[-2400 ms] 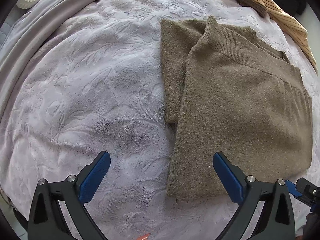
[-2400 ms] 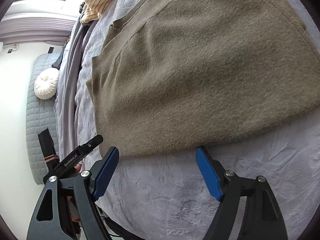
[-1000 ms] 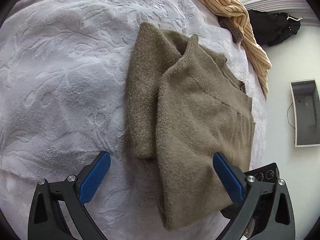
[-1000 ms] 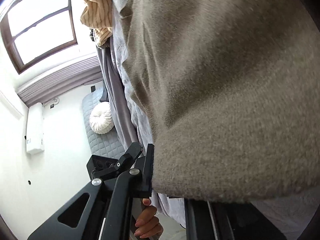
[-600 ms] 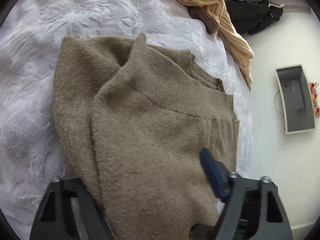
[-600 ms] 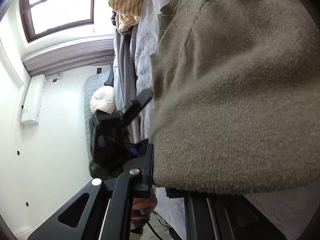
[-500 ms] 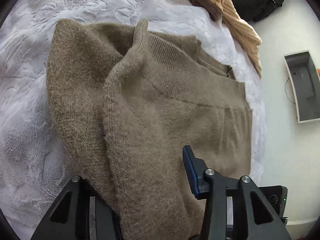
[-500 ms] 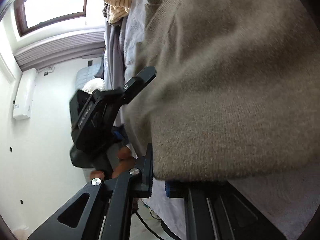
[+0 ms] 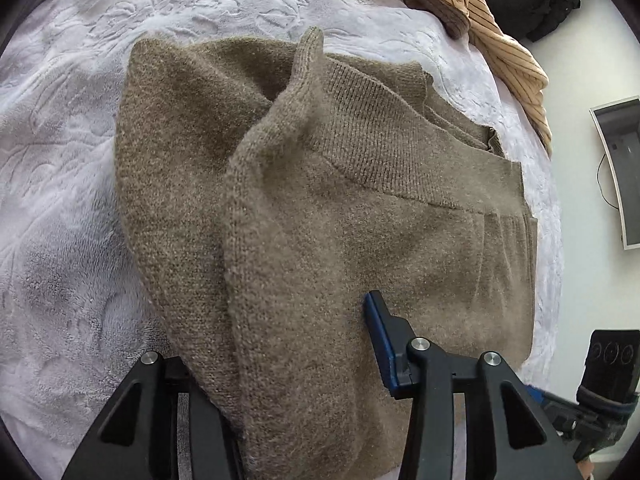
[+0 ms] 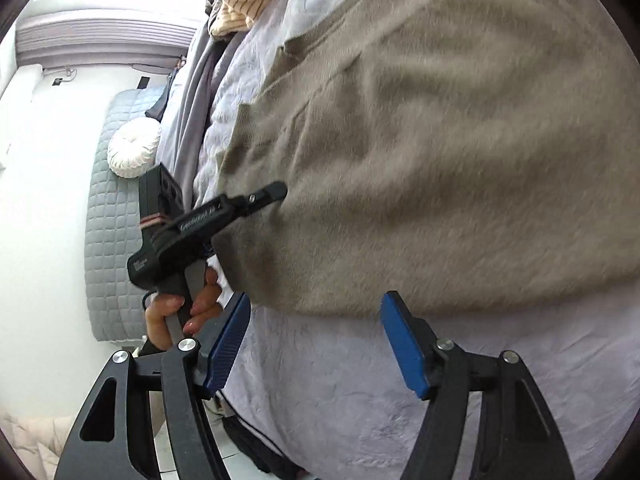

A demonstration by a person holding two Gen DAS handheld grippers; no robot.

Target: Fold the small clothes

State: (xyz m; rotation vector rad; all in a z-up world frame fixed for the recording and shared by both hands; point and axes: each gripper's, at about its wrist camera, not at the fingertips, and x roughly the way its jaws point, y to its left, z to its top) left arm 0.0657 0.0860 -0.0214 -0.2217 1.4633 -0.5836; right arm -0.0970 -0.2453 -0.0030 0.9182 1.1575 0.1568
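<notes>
The left claw (image 9: 304, 364) is closed down on the near hem of the olive-brown sweater (image 9: 320, 208), knit bunched between its fingers, the left finger hidden under the fabric. The sweater lies folded on the pale embossed bedspread (image 9: 60, 160), its ribbed collar peaked up at the far side. Far right on the bed sits a striped tan garment (image 9: 492, 12). The right claw (image 10: 316, 340) is spread wide and holds nothing, its blue pads just short of the sweater's near edge (image 10: 440, 160); to its left, a hand (image 10: 180, 308) grips the other tool's handle.
</notes>
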